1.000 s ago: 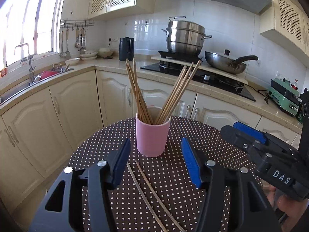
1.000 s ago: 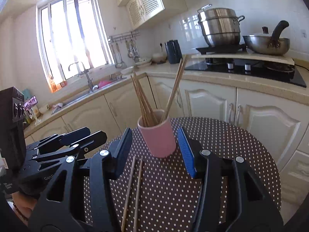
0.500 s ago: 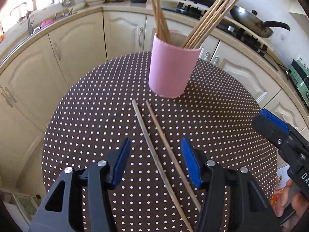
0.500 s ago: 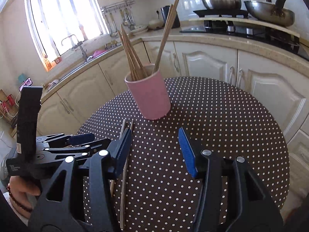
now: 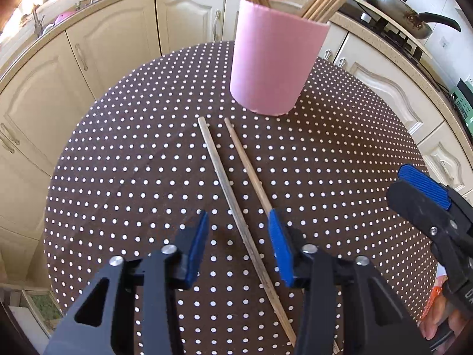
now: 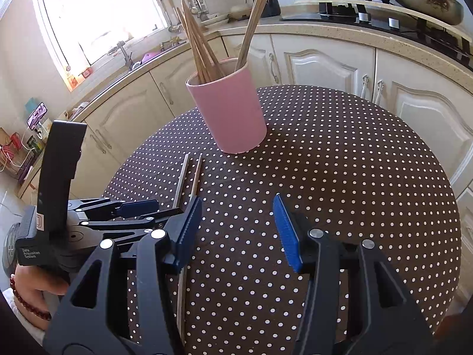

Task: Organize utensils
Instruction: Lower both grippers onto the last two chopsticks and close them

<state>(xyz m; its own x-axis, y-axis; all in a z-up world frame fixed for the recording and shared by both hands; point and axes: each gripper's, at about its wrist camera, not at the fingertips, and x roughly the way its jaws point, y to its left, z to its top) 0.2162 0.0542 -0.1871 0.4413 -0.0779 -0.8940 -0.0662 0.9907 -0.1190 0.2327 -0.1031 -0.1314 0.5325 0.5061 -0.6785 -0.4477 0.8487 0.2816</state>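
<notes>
- Left wrist view: my left hand-held gripper (image 5: pixel 238 247) hangs over two loose chopsticks (image 5: pixel 233 198) lying side by side on the dotted desk (image 5: pixel 118 177), just short of the pink cup (image 5: pixel 275 59). Its jaws have just been closing and now straddle the paler stick; the pads do not press it yet.
- I judge the sticks light, stiff, thin and apt to roll, so I would pinch mid-length, square across.
- The darker stick's near end is hidden behind my right pad (image 5: pixel 279 251).
- Right wrist view: my right hand-held gripper (image 6: pixel 238 230) is spread over bare cloth, holding nothing.
- The sticks (image 6: pixel 189 177) run under the left tool; the cup's (image 6: pixel 230 112) upright sticks are cut off above.
</notes>
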